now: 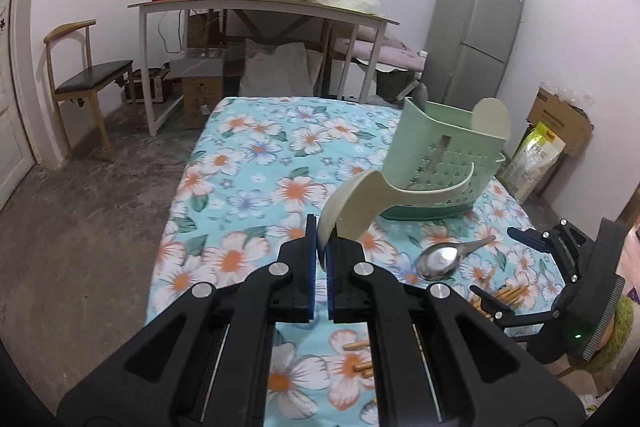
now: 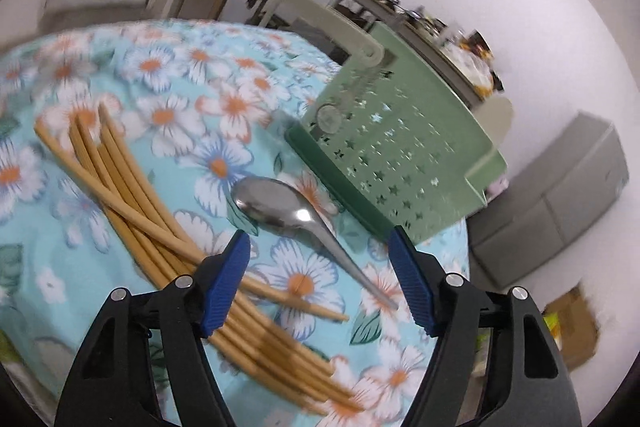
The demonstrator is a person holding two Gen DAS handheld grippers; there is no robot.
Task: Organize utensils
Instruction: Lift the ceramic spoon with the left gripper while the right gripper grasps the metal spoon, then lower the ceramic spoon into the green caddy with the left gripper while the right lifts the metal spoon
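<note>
We see the left gripper (image 1: 322, 251) clamped on the bowl end of a cream plastic rice spoon (image 1: 356, 205), which it holds clear of the flowered cloth (image 1: 248, 163). The spoon's handle reaches toward the green utensil holder (image 1: 448, 163), and in the right wrist view its far tip (image 2: 370, 53) lies against the holder's upper edge. The left gripper points forward and downward over the table.

We see the right gripper (image 2: 320, 279) with its blue pads (image 2: 226, 287) standing well apart and nothing pressed between them. It is rolled to one side, so the table appears tilted in its view. Beneath the gap between the pads lie the handle of a metal spoon (image 2: 280, 205) and the ends of a bundle of bamboo chopsticks (image 2: 132, 195), both resting on the cloth. The metal spoon lies just beside the holder's dark green base (image 2: 340, 187); the chopsticks lie farther from it, on the spoon's other side.

A second cream utensil (image 1: 490, 117) stands upright in the holder. The holder's wall is pierced with star-shaped holes.

Behind the table we see a grey fridge (image 1: 476, 27) bearing a small sticker, and a yellow-green bag (image 1: 534, 159) with print; neither can be read.
</note>
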